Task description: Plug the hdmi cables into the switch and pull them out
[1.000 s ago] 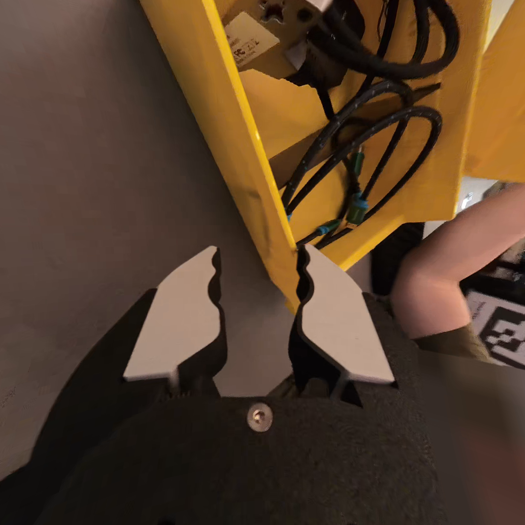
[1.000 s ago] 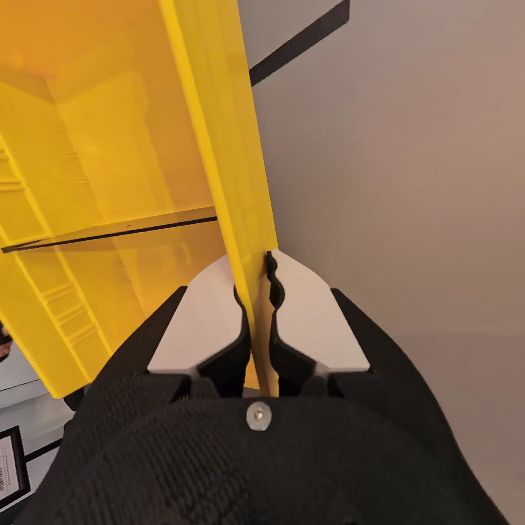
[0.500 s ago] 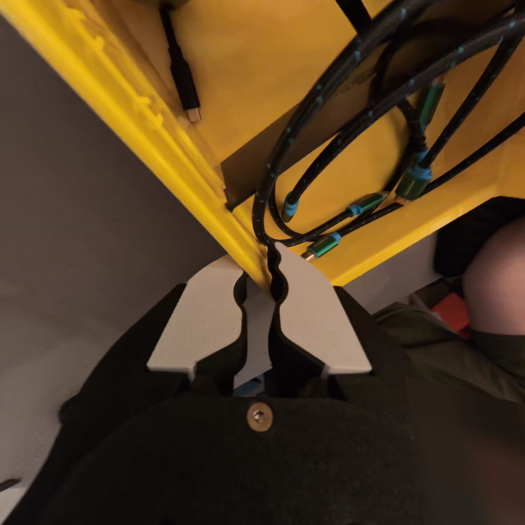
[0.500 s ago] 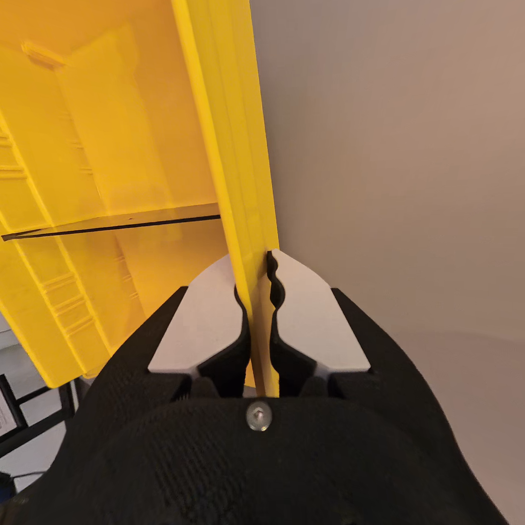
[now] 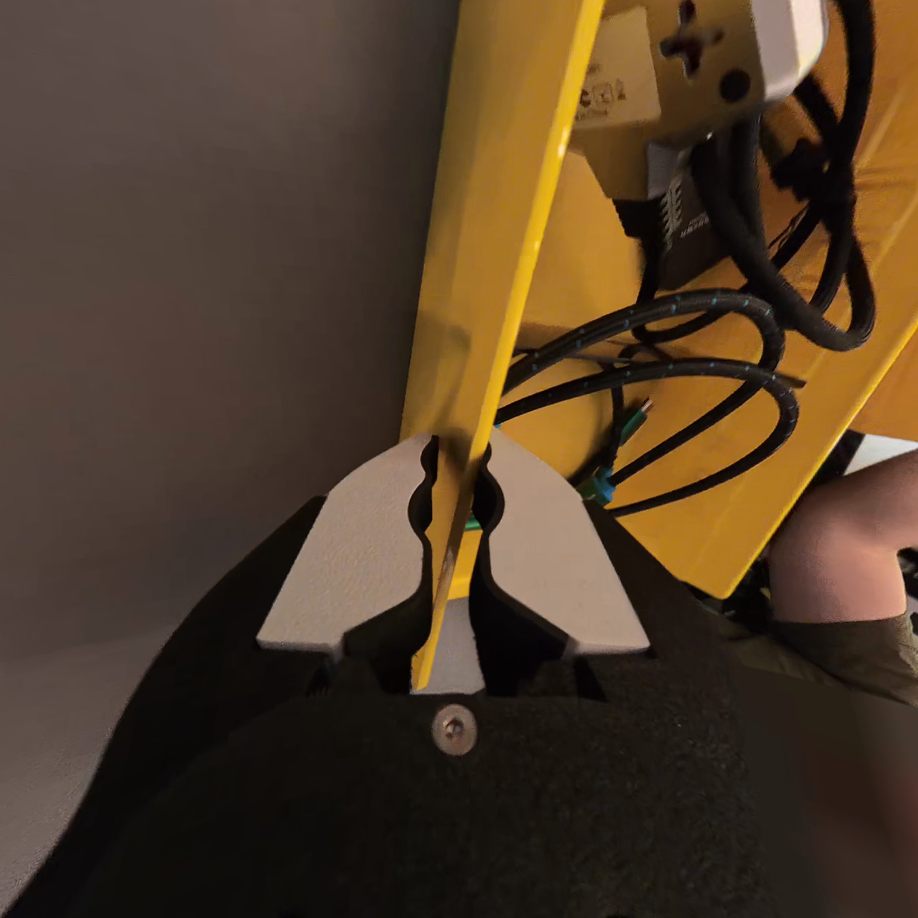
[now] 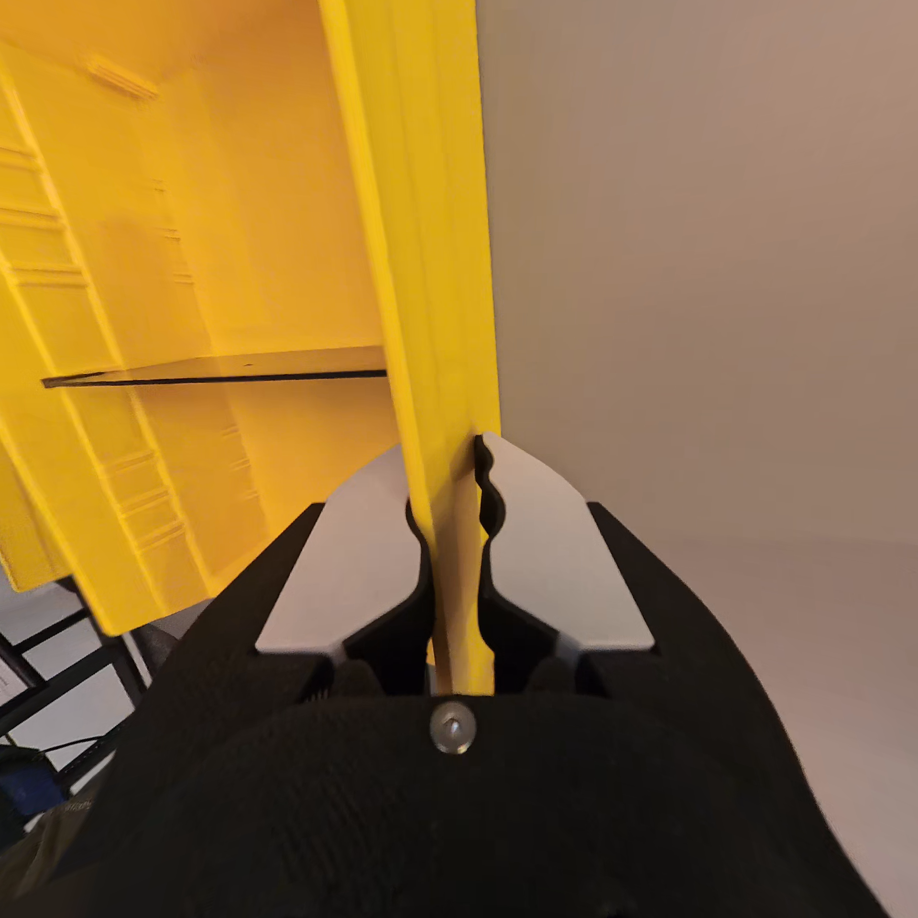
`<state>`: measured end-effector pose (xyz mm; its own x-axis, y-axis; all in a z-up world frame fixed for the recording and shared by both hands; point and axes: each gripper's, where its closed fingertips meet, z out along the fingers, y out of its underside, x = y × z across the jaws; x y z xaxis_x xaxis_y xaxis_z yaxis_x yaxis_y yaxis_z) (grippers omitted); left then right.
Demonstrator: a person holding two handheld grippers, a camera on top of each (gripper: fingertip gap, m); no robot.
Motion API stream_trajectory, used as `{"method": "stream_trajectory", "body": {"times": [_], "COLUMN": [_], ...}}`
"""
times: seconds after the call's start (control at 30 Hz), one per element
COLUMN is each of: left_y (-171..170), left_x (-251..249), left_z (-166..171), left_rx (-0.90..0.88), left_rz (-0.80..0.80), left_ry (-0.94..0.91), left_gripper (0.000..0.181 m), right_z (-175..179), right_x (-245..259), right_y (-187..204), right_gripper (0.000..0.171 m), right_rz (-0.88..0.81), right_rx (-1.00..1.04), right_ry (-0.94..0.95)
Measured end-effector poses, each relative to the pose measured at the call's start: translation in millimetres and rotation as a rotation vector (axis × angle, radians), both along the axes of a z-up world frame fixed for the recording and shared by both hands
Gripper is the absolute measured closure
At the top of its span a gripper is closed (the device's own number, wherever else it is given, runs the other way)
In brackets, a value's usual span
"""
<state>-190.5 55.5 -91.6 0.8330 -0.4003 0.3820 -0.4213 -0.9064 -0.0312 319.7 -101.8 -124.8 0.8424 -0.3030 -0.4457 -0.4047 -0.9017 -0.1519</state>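
Yellow bin wall, left side: the left gripper (image 5: 459, 447) pinches the thin rim of a yellow bin (image 5: 501, 238); both pale fingers (image 5: 357, 546) press against the wall from either side.
Yellow bin wall, right side: the right gripper (image 6: 442, 447) clamps another rim of the bin (image 6: 437, 248), jaws closed tightly on the plastic, one finger partly hidden behind it.
Bin tilt: in both wrist views the bin stands steeply tipped, its walls running up and away from the fingers.
Cables: just beyond the left gripper, black braided HDMI cables (image 5: 695, 377) with teal flecks lie looped inside the bin, against its inner face.
Plugs: green and blue connector ends (image 5: 598, 489) sit near the gripped wall; one green plug (image 5: 636, 422) points upward among the loops.
Switch: farther up the bin, a pale box-shaped device (image 5: 695, 64) rests with thick black cords curling beside it; whether any cable is plugged into it cannot be told.
Divider: in the right wrist view a thin dark divider (image 6: 223, 372) crosses the bin's interior, which holds nothing else visible there.
Person: a bare arm (image 5: 844, 536) shows past the bin's lower edge.
Background: a plain beige wall (image 6: 720, 248) fills the far side.
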Motion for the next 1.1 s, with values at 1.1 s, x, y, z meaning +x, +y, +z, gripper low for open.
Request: {"method": "stream_trajectory", "body": {"times": [1.1], "left_y": [55], "left_x": [-210], "left_z": [4], "left_rx": [0.114], "left_rz": [0.447], "left_ry": [-0.092], "left_gripper": [0.168], "right_z": [4], "right_x": [-38], "right_y": [-11], "right_gripper": [0.153], "right_rz": [0.145], "right_rx": [-0.121], "right_ry": [0.072]}}
